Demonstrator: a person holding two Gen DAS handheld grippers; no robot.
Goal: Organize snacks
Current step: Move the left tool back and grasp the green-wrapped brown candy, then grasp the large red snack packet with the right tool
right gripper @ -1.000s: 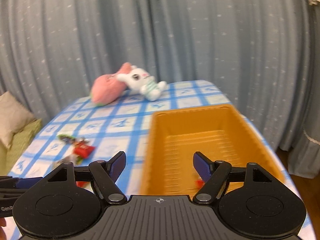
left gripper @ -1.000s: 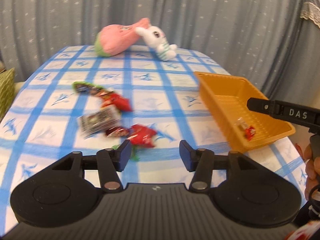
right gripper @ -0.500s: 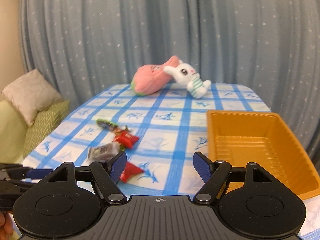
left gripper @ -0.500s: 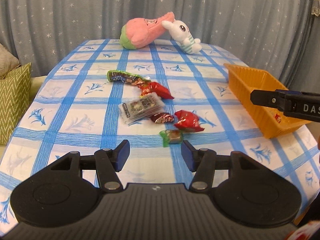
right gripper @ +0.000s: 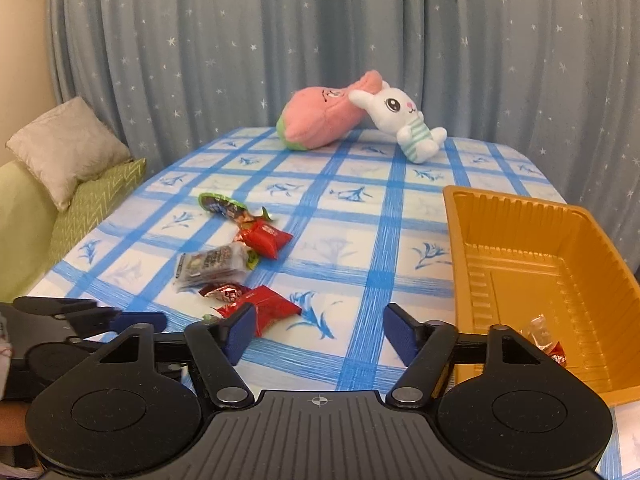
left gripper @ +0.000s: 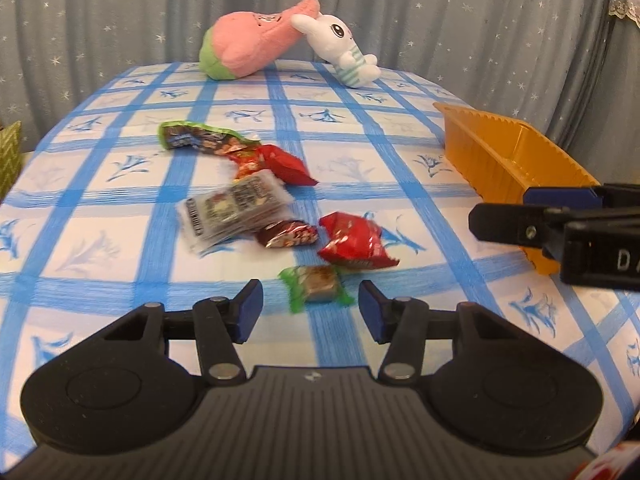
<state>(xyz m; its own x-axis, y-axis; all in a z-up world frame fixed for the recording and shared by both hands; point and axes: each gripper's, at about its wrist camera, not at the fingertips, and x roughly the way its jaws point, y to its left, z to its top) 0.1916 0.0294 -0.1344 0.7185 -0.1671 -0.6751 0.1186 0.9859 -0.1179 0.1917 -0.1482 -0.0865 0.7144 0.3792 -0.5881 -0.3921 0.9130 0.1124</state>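
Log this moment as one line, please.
left gripper: closing, nothing gripped, green-wrapped candy just ahead | right gripper: closing, empty | orange tray: one candy inside

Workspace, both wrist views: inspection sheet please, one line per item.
Surface: table under a blue-checked cloth.
Job's things: orange tray at the right edge, one or two wrapped snacks inside; loose on the cloth are a green-wrapped candy, red packets, a clear packet and a long green wrapper.
Clutter: pink plush and white bunny plush at the far edge.
Grippers: left gripper closing, nothing gripped, green-wrapped candy just ahead; right gripper closing, nothing between its fingers.
Cables: nothing seen.
Surroundings: starred grey curtain, cushions at left.
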